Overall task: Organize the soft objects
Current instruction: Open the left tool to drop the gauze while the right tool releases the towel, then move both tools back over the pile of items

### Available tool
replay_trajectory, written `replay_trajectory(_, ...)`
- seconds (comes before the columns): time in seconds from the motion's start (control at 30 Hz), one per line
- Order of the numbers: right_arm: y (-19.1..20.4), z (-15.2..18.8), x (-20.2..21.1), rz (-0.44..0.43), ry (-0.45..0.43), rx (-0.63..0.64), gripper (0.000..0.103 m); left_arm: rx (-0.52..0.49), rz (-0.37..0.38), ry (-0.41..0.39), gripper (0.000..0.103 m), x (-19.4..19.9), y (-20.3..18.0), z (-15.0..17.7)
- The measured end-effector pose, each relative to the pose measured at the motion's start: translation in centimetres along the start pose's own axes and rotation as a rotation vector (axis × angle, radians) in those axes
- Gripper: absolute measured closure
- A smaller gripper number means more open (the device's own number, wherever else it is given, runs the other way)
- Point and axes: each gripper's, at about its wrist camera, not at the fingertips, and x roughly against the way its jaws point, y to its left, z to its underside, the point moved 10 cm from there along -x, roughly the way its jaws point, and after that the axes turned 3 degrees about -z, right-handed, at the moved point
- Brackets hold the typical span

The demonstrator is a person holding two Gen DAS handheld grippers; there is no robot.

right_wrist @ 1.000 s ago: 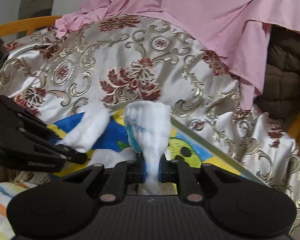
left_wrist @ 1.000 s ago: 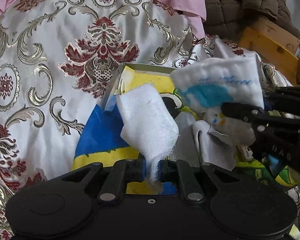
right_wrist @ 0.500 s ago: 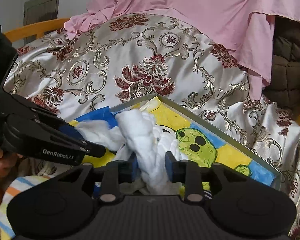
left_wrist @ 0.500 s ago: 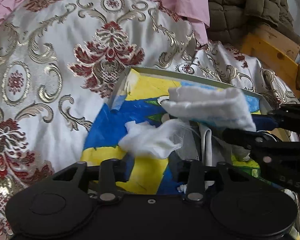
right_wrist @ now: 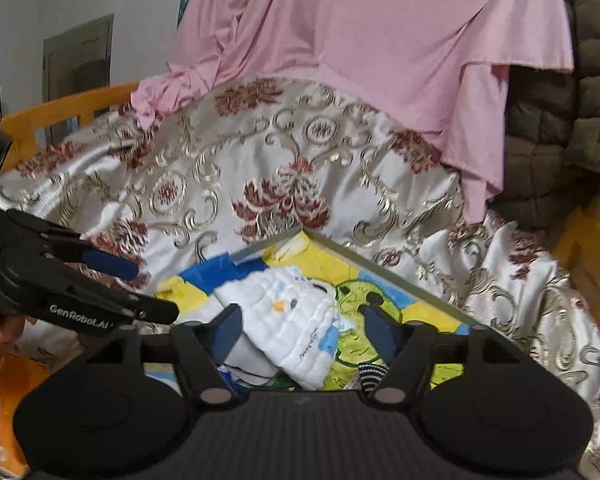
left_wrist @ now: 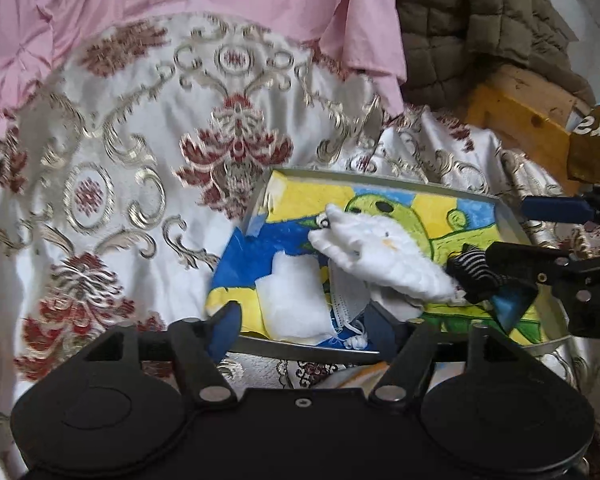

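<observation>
A shallow metal tray (left_wrist: 380, 178) with a blue, yellow and green cartoon lining lies on the patterned bedspread; it also shows in the right wrist view (right_wrist: 384, 270). In it lie a plain white folded cloth (left_wrist: 296, 300), a white quilted cloth with small prints (left_wrist: 380, 256) (right_wrist: 296, 316), a face mask (left_wrist: 346, 300) and a black-and-white striped sock (left_wrist: 474, 272). My left gripper (left_wrist: 304, 326) is open and empty just in front of the tray's near rim. My right gripper (right_wrist: 300, 330) is open and empty over the quilted cloth; it shows at the right of the left wrist view (left_wrist: 540, 236).
A silver bedspread with red and gold flowers (left_wrist: 140, 184) covers the bed. A pink sheet (right_wrist: 360, 32) hangs behind, a brown quilted coat (left_wrist: 480, 28) at the back right. Wooden bed frame parts (left_wrist: 516, 116) stand at the right. The left gripper's arm (right_wrist: 60, 280) reaches in from the left.
Both grippers held cloths a second ago. They opened and let the cloths drop into the tray, then drew back. The white cloth and the quilted cloth now lie in the tray.
</observation>
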Motion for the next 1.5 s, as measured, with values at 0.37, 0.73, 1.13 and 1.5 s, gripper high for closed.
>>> replay_trajectory(0.37,1.7,-1.1,9.6,-0.005,-0.143,-0.094,0.002,0.055,0.006,-0.161,0.016,10.0,-0.3,0.4)
replay_trajectory(0.73,3.9,0.6,16.8,-0.011,-0.236,-0.168,0.000,0.050,0.039,-0.226,0.001,18.1,-2.1,3.9)
replay_trajectory(1.13,5.4,7.2,20.0,0.009,-0.206,-0.352,0.000,0.165,0.058,-0.252,0.001,21.8,-4.1,10.0)
replay_trajectory(1.5,6.7,12.4,20.9,0.023,-0.136,-0.378,0.000,0.107,0.029,-0.182,0.001,22.2,-6.0,14.7)
